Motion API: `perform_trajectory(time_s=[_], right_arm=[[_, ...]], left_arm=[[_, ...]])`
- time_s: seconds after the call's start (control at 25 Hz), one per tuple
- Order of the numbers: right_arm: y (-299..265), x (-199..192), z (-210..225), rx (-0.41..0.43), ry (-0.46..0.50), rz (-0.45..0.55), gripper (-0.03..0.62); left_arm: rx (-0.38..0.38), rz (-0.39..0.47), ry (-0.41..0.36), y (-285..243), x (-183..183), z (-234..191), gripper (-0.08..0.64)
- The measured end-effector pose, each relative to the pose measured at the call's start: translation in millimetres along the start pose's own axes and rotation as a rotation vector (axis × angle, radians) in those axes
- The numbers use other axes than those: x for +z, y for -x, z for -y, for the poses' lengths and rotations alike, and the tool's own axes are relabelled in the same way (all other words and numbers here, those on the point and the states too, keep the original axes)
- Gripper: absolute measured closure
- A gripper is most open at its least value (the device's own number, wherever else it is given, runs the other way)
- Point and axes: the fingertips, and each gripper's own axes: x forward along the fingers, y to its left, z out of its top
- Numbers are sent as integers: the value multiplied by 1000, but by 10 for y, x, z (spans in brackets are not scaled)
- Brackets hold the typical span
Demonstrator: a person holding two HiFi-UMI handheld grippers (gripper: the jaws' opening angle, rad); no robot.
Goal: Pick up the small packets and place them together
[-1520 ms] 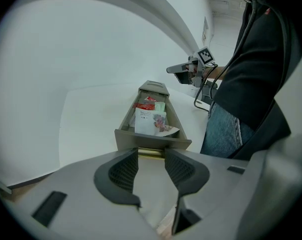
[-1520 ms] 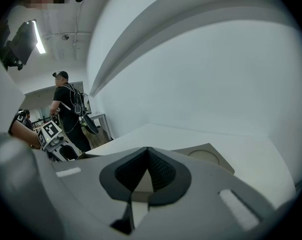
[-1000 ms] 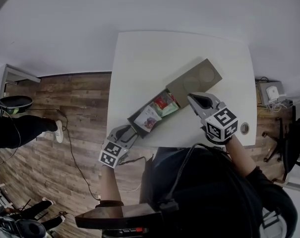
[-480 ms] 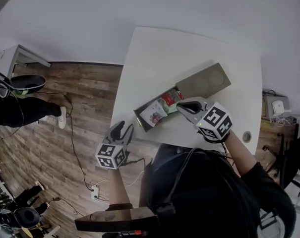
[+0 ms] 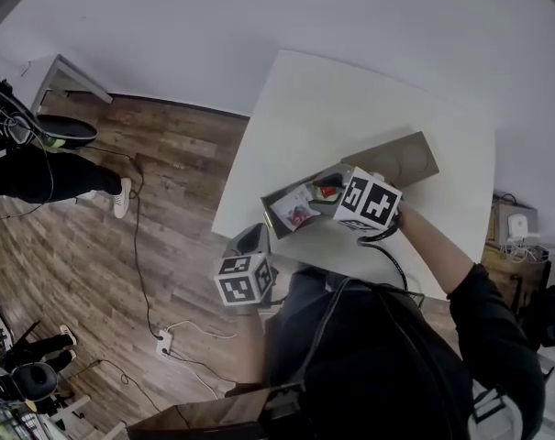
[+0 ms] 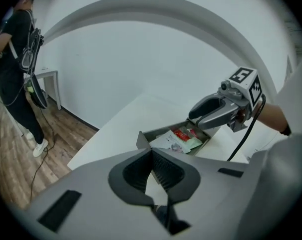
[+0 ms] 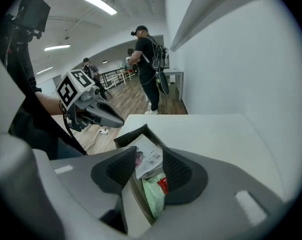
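Three small packets lie together in the dark grey open cardboard box (image 6: 142, 140): a white printed paper packet (image 6: 165, 141), a red packet (image 6: 183, 133) and a pale green packet (image 6: 193, 143). They overlap one another. The white one is at the box end nearer the left gripper (image 6: 151, 153), the red and green toward the other end.

Box position: on the white rectangular table (image 5: 350, 99), close to the table's near edge. A flat brown cardboard sleeve (image 5: 401, 159) adjoins its far end.

Right gripper (image 6: 194, 119): tilted downward above the box, over the red and green packets. Its jaws have just been opening and now stand apart. In the right gripper view we see the white and green packets in the gap between the pads, lying below in the box. The pads press on none of them.

Left gripper: off the near-left table corner, above the wood-plank floor (image 5: 167, 172), well apart from the box. Its jaws have just closed. The pads meet at the tips and we see nothing caught between them.

Background: a person in dark clothes (image 6: 16, 59) stands on the floor beyond the table.
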Motion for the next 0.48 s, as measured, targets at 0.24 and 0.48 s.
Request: perform_trajectory(time_s=[0.24,0.48], right_arm=[[-350,-55,-144,128,193,-198,419],[-615,-127,-209,158,324,-321,420]], left_arm=[[-35,-64,30,-34,-50,115,560],[-51,-121,29,-135,-70,142,560]])
